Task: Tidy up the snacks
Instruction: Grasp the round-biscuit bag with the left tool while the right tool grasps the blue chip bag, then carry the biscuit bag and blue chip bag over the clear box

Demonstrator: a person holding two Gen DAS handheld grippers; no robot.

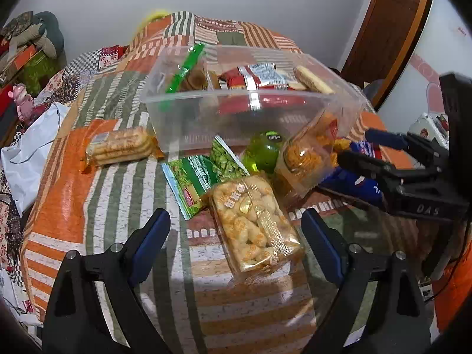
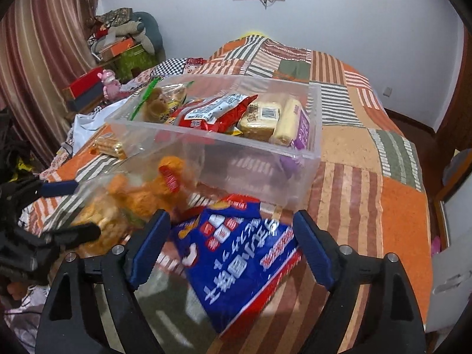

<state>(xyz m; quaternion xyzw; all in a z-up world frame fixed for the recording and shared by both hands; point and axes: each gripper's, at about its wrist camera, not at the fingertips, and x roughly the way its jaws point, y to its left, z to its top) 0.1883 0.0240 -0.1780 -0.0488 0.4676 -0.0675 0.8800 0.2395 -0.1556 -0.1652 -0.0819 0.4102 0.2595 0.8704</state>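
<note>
Puffed-snack pack (image 1: 255,227) lies just in front of the clear bin (image 1: 188,124), left gripper (image 1: 236,230) spread wide around it, not touching. Right gripper (image 2: 231,243) gapes over the blue bag (image 2: 239,265), also before the bin, probably lining up grabs to load it.

Orange, green and white stripes in patchwork blocks across the bed quilt (image 1: 97,194); clear, colourless plastic for the bin (image 1: 206,118). Blue with red and white lettering on the big snack bag (image 2: 244,262), green and white on the pea packet (image 1: 197,180), golden pieces under clear film in the biscuit pack (image 1: 253,224). Black frames with blue pads on the left gripper (image 1: 236,230) and right gripper (image 2: 231,236).
</note>
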